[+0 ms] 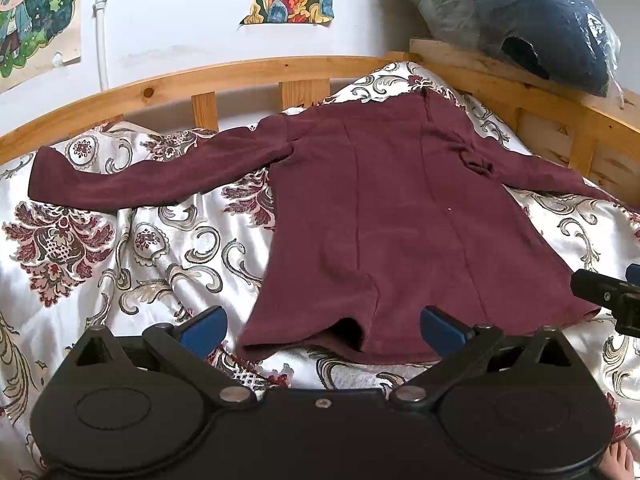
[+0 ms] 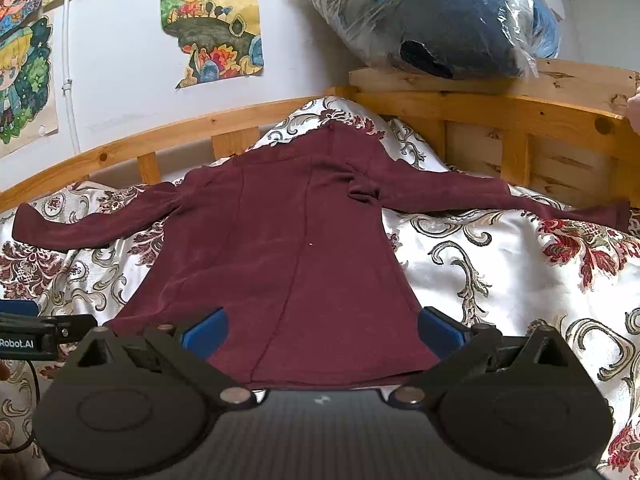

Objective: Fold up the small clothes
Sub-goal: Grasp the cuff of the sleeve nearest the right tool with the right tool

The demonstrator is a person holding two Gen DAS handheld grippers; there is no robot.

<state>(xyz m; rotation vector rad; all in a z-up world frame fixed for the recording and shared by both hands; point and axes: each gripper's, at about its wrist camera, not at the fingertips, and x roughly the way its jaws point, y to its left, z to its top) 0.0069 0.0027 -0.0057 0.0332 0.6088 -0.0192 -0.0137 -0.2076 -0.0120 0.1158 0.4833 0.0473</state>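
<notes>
A small dark red long-sleeved top (image 1: 392,216) lies spread flat on the patterned bed cover (image 1: 120,248), sleeves stretched out left and right, hem nearest me. My left gripper (image 1: 322,328) is open, hovering at the hem's left part, holding nothing. The top also shows in the right wrist view (image 2: 280,248). My right gripper (image 2: 322,328) is open over the hem's right part, empty. The right gripper's body shows at the right edge of the left wrist view (image 1: 612,296). The left gripper's body shows at the left edge of the right wrist view (image 2: 36,334).
A wooden bed rail (image 1: 240,76) runs behind the top and along the right side (image 2: 540,120). A plastic-wrapped bundle of dark cloth (image 2: 432,16) rests on the rail's corner. Drawings hang on the white wall (image 2: 212,24).
</notes>
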